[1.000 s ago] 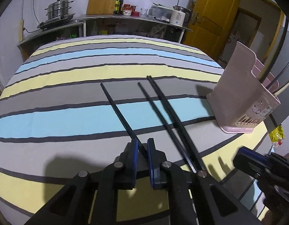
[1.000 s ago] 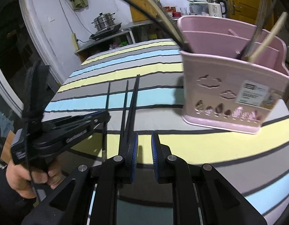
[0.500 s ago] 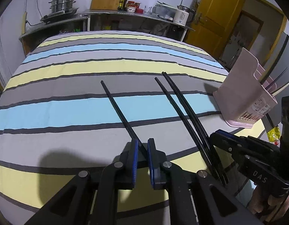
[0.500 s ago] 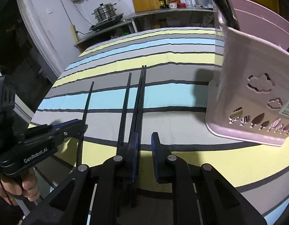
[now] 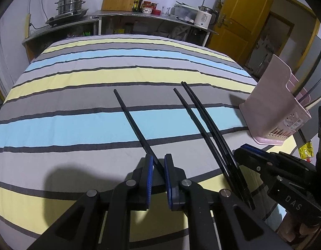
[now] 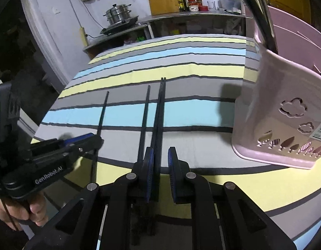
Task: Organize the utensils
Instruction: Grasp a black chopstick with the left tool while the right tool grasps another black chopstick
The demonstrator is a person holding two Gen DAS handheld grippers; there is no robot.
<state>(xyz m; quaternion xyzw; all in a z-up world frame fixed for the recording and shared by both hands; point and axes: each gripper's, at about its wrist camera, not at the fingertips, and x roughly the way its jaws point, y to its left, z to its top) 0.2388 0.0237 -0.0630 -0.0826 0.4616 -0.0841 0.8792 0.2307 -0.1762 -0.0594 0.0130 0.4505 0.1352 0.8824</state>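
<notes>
Striped cloth (image 5: pixel 77 125), pink holder (image 6: pixel 285 114) beside black chopsticks (image 6: pixel 159 112)

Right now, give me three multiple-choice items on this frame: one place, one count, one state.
1. Where is the pink utensil holder relative to the black chopsticks on the striped cloth? A left, B right, C on top
2. How many chopsticks lie on the cloth? A two, B four, C six
3. The left tongs are: A shut, empty, B open astride the lone chopstick, C lifting a chopstick

1 B: the holder sits right of them in both views.
2 B: one lone, one middle, one close pair.
3 B: the pads stand apart with the stick between.
</notes>
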